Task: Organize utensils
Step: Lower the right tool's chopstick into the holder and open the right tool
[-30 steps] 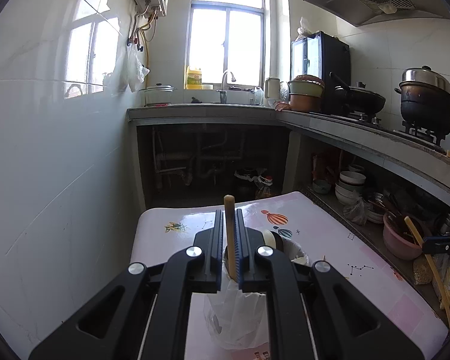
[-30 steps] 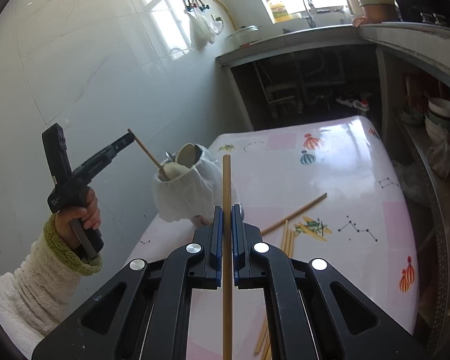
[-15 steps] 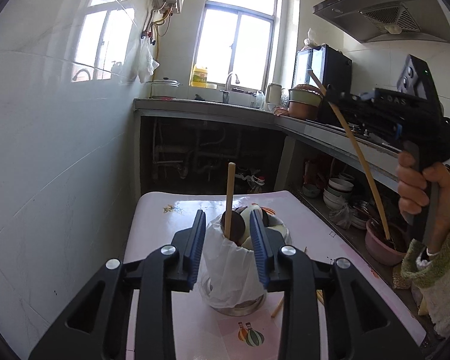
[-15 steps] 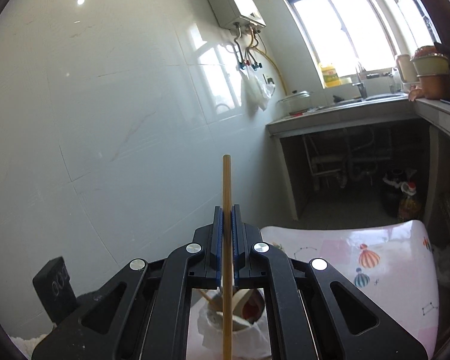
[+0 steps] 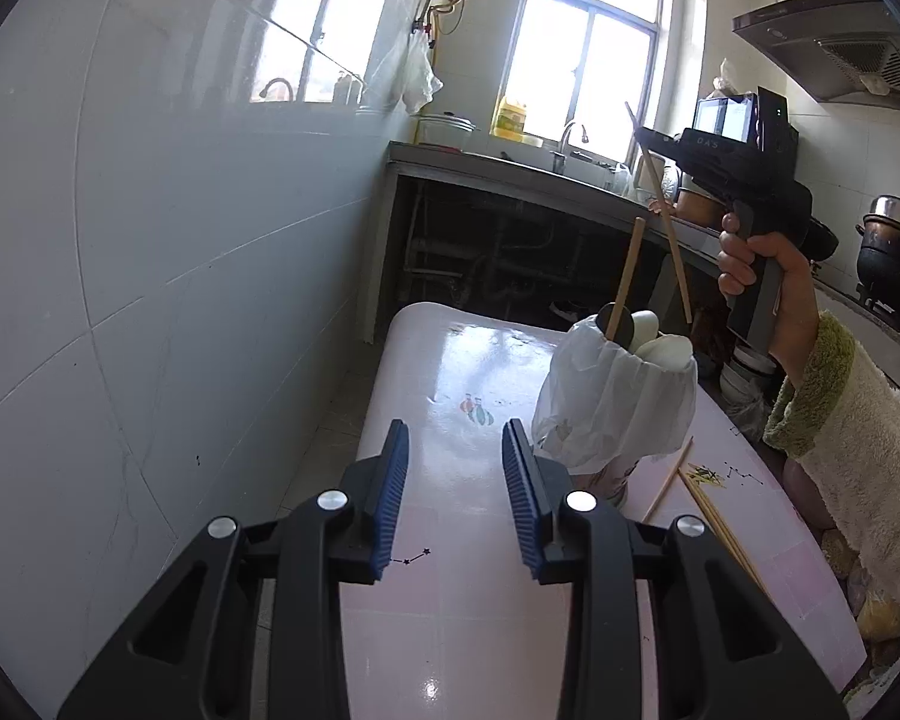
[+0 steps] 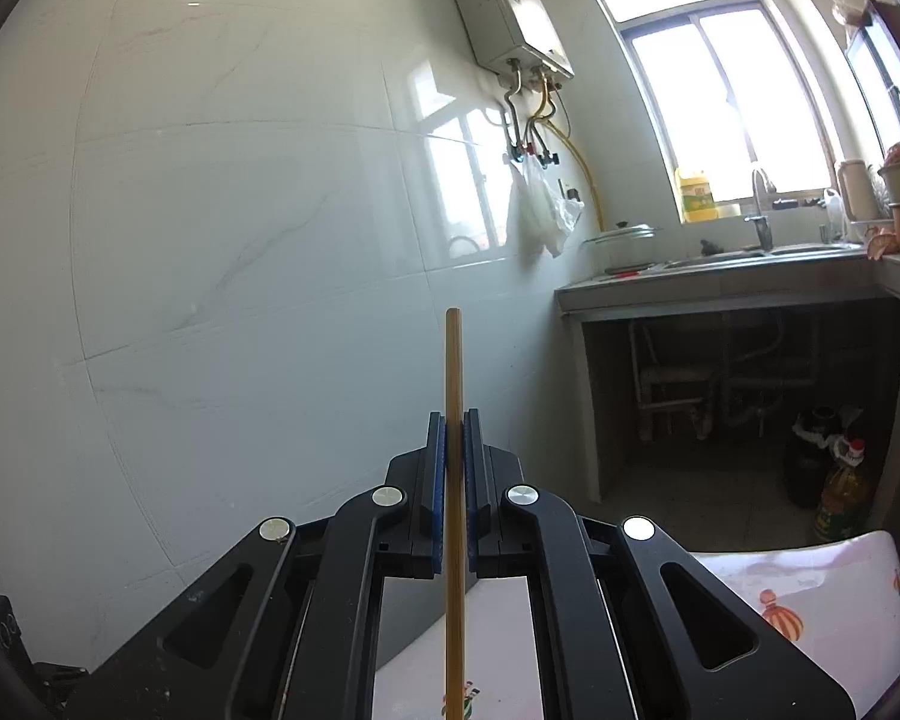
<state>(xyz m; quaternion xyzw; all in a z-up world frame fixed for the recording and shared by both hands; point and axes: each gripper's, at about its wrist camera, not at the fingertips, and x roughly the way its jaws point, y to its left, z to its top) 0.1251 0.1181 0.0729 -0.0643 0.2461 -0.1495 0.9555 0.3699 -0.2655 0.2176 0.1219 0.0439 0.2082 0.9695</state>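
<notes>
Your left gripper (image 5: 456,468) hovers low over the pink table (image 5: 450,630), its blue-padded jaws partly apart with nothing between them; they have just been opening. The landmark is the utensil holder (image 5: 615,414), a container wrapped in white plastic standing on the table, just right of the left gripper and slightly beyond its right finger. One chopstick (image 5: 625,276) stands tilted in the holder among pale spoon ends (image 5: 666,351). Loose chopsticks (image 5: 714,516) lie on the table at the holder's right base.

Your right gripper (image 6: 453,438) is clamped narrowly on a single chopstick (image 6: 453,480), which runs upright between the pads and projects past the fingertips. In the left wrist view this gripper (image 5: 645,135) sits above and right of the holder, gripped by your hand (image 5: 750,258) in a fleecy sleeve (image 5: 852,426), the held chopstick's lower end hanging just above the holder's rim.
</notes>
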